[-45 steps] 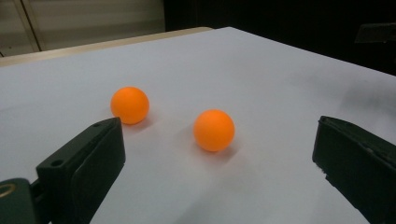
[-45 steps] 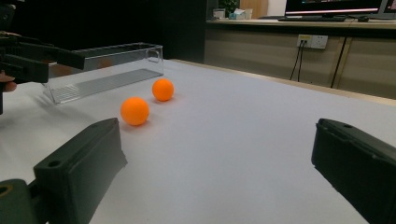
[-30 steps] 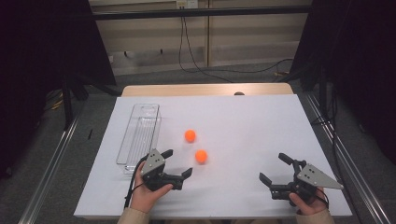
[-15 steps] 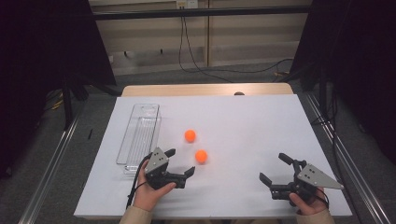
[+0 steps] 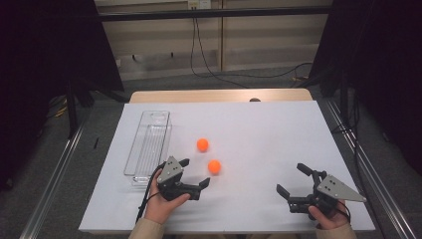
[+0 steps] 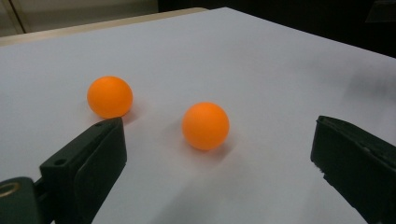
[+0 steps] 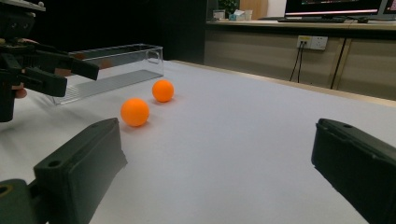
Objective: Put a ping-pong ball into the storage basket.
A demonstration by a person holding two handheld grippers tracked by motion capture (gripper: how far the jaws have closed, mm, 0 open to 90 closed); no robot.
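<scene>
In the lower middle of the high view the left claw (image 5: 194, 174) sits low over the white surface (image 5: 278, 134), its jaws spread wide and grasping nothing, aimed at the nearer orange ball (image 5: 214, 167) just ahead of its tips. In the left gripper view that ball (image 6: 205, 126) lies at centre frame, between the lines of the two jaws but beyond them, not yet touched. The second orange ball (image 5: 202, 145) rests a little farther up the frame, near the first but apart from it. A clear plastic tray (image 5: 148, 144) lies lengthwise at the left of centre, close beside the left hand and with nothing visible in it. At the lower right of the high view the right claw (image 5: 290, 180) is likewise released and idle, well apart from both balls.

The main risk, as I judge it, is the ball rolling. It is light, round and free on a smooth sheet, so a jaw that arrives off-centre or brushes it before the other closes could nudge it away, perhaps into the second ball. Closing too high on the curve could squeeze it out. A carried ball could also clip the tray's wall and bounce.
</scene>
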